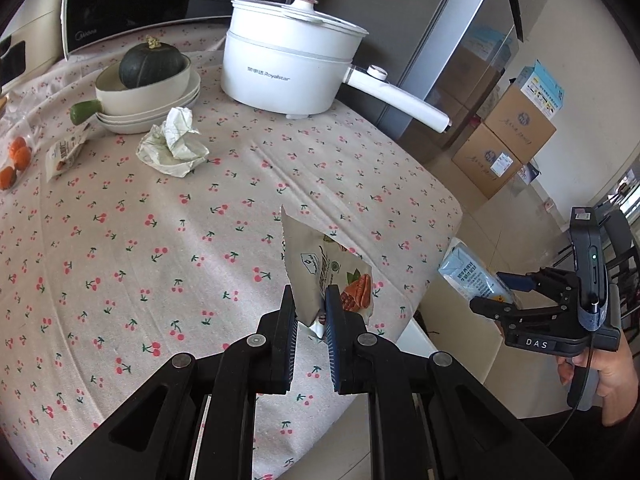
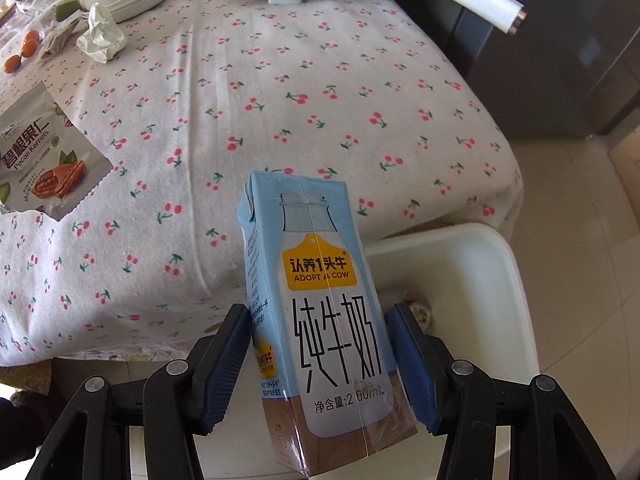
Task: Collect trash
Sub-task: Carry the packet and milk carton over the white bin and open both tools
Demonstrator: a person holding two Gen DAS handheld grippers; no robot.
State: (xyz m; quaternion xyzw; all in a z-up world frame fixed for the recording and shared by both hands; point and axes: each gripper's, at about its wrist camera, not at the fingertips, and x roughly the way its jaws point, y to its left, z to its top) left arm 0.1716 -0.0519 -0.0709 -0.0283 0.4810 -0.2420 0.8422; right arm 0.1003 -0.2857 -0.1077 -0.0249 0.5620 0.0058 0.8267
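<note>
While the left tool (image 1: pixel 310 308) is pinching a pecan snack wrapper (image 1: pixel 324 280) between its two blue-padded fingers at the lower centre of the left wrist view, the wrapper is standing up above the cherry-print tablecloth (image 1: pixel 160 240), lifted off the table. In the right wrist view the same wrapper (image 2: pixel 44 164) is showing at the left edge of the frame.

At the right edge of the left wrist view, the right tool (image 1: pixel 508 292) is gripping a light blue milk carton (image 1: pixel 472 276) past the edge of the table. In the right wrist view the right tool (image 2: pixel 320 344) is closing narrowly on the carton (image 2: pixel 320 312), one pad pressing each side, and the carton is filling the lower centre of the frame. Behind it, at the lower right, a white bin (image 2: pixel 480 248) is sitting just beside the table edge, below the carton.

Crumpled white paper (image 1: pixel 174 142) is lying on the cloth in the upper left of the left wrist view, touching or nearly touching a stack of cream bowls (image 1: pixel 148 96) that is holding a dark green squash (image 1: pixel 154 62). A small snack packet (image 1: pixel 64 152) is lying to the left of the paper, near some oranges (image 1: pixel 16 160). A white electric pot (image 1: pixel 288 56) is standing at the upper centre, its handle reaching out past the table edge. Cardboard boxes (image 1: pixel 508 136) are stacked on the floor at the right.
</note>
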